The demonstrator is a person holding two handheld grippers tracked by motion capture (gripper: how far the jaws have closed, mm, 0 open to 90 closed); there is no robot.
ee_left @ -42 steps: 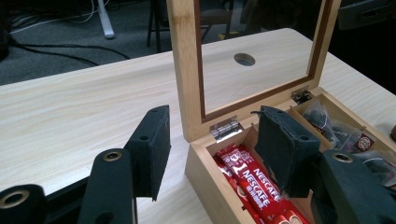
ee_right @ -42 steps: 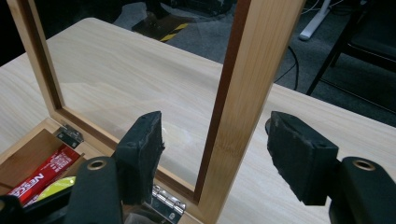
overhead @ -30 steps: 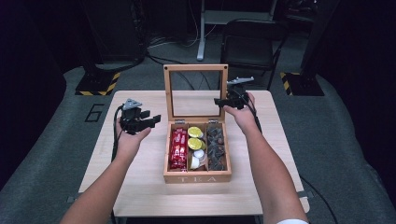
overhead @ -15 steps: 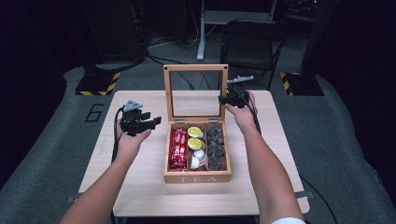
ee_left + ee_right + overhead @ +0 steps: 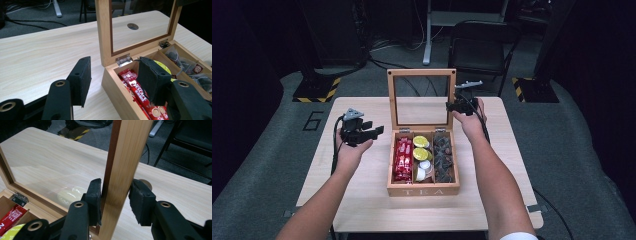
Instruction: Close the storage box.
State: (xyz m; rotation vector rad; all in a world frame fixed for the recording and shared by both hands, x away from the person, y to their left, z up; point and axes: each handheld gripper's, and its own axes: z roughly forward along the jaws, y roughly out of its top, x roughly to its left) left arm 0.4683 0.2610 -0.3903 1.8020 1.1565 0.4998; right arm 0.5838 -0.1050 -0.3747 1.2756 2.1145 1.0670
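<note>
A pale wooden desk (image 5: 362,200) stands in a dark room with grey floor. Near the front sits a wooden tea box (image 5: 423,189), open, with red packets (image 5: 403,159), yellow and white cups (image 5: 421,147) and dark tea bags (image 5: 444,155) in three rows. To its left, the left hand-held gripper (image 5: 371,133) hovers beside the box, its jaws spread apart with nothing between them. Farther back, the lid (image 5: 422,73) stands upright on its hinges. The right hand-held gripper (image 5: 456,106) has just been closing, and its jaws pinch the lid's right side (image 5: 119,182). I think the lid is being moved now. To do it well, swing it slowly around the hinges and keep the box from sliding. The tiny words on the cups are too blurry to read.
</note>
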